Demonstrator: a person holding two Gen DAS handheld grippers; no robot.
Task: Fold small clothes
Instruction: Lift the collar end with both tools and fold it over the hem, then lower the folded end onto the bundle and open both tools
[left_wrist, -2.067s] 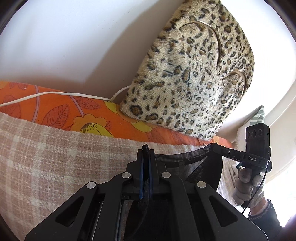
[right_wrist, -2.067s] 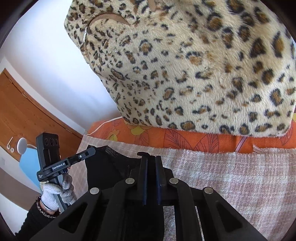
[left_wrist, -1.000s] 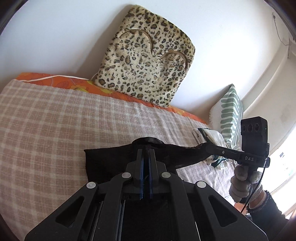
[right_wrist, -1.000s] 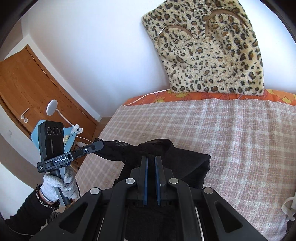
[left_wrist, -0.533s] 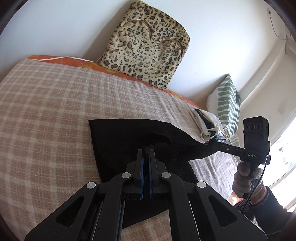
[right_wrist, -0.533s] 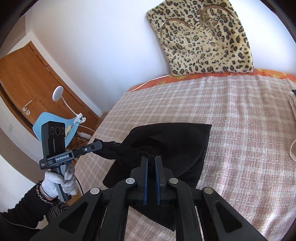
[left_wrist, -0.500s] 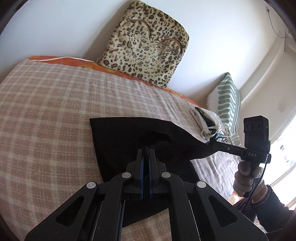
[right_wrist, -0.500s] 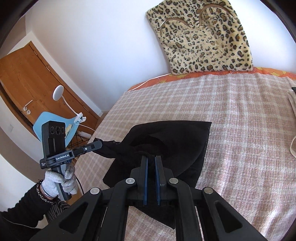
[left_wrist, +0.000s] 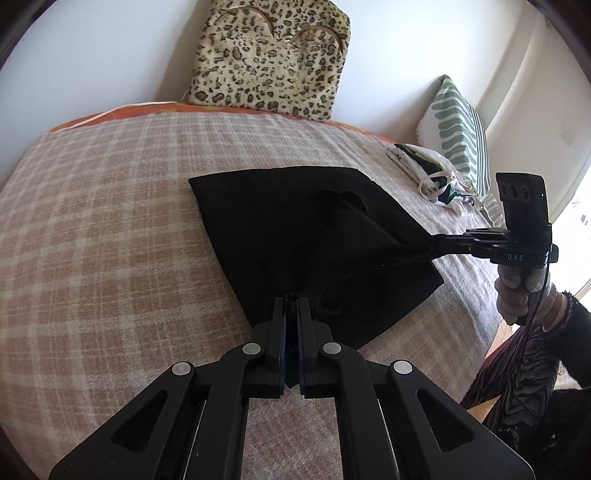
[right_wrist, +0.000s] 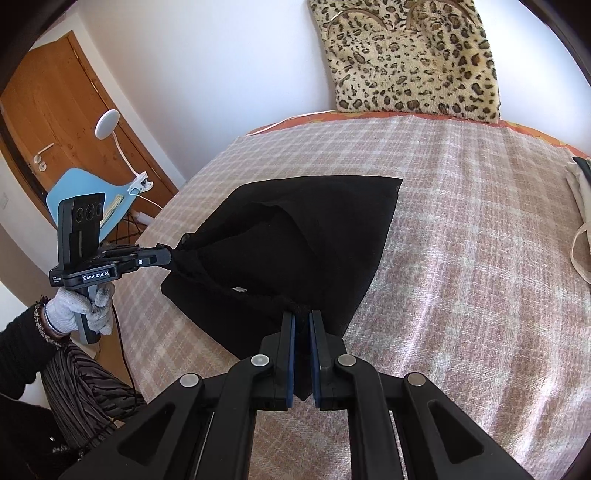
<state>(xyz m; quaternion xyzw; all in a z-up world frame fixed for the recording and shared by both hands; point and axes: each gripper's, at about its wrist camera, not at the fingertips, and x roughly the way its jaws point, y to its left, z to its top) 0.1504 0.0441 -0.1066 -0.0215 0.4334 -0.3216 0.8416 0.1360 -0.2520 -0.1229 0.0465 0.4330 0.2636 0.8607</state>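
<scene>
A black garment (left_wrist: 303, 236) lies spread on the checked bed blanket (left_wrist: 110, 240), its far edge flat and its near corners lifted. My left gripper (left_wrist: 291, 299) is shut on one near corner of it. My right gripper (right_wrist: 302, 314) is shut on the other near corner. In the left wrist view the right gripper (left_wrist: 436, 242) shows at the right, pinching the cloth. In the right wrist view the black garment (right_wrist: 306, 229) fans out and the left gripper (right_wrist: 168, 254) pinches it at the left.
A leopard-print cushion (left_wrist: 269, 55) leans on the wall at the bed's far side. A green striped pillow (left_wrist: 458, 129) and a pile of light clothes (left_wrist: 432, 173) lie at the far right. A wooden door (right_wrist: 55, 122), blue chair (right_wrist: 81, 192) and lamp stand left of the bed.
Both grippers have pulled back from the cushion toward the bed's near edge and lowered, drawing the black garment with them. The garment's far part now lies flat on the blanket.
</scene>
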